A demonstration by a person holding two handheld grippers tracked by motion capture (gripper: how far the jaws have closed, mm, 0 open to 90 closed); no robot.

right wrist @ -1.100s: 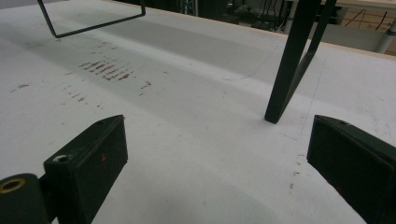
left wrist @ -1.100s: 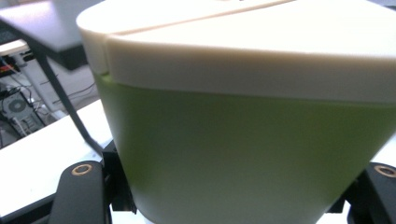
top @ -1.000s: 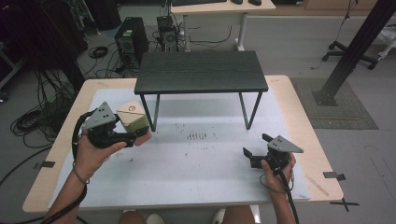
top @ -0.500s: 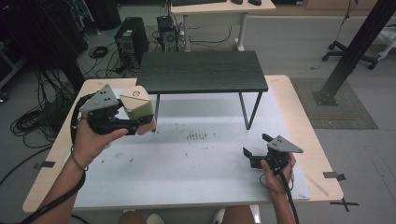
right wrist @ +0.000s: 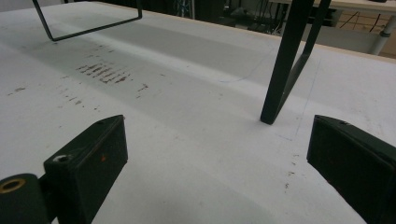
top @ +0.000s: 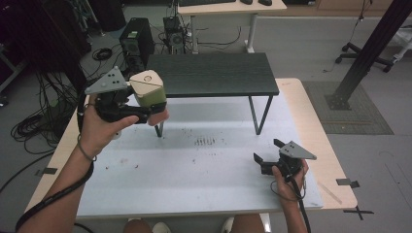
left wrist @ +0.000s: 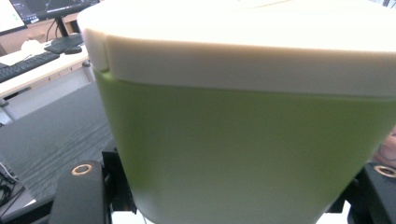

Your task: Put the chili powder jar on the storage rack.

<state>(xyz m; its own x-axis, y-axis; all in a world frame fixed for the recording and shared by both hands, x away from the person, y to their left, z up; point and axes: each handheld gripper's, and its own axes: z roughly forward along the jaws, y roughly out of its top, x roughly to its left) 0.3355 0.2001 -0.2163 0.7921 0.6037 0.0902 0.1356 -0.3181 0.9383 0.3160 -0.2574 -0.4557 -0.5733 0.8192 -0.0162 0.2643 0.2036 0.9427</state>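
Left gripper (top: 145, 112): clamped on green container (top: 149, 92) — cream lid, upright, beside black shelf (top: 212, 73).
Right gripper (top: 266, 154): jaws apart — nothing held, on table (top: 204, 174).

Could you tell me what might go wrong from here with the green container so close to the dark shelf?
1. The left gripper grips the green container low on its tapered body, so it might slip.
2. Held in the air beside the dark shelf, it could knock the shelf's edge.
3. Its cream lid may come loose if tilted.
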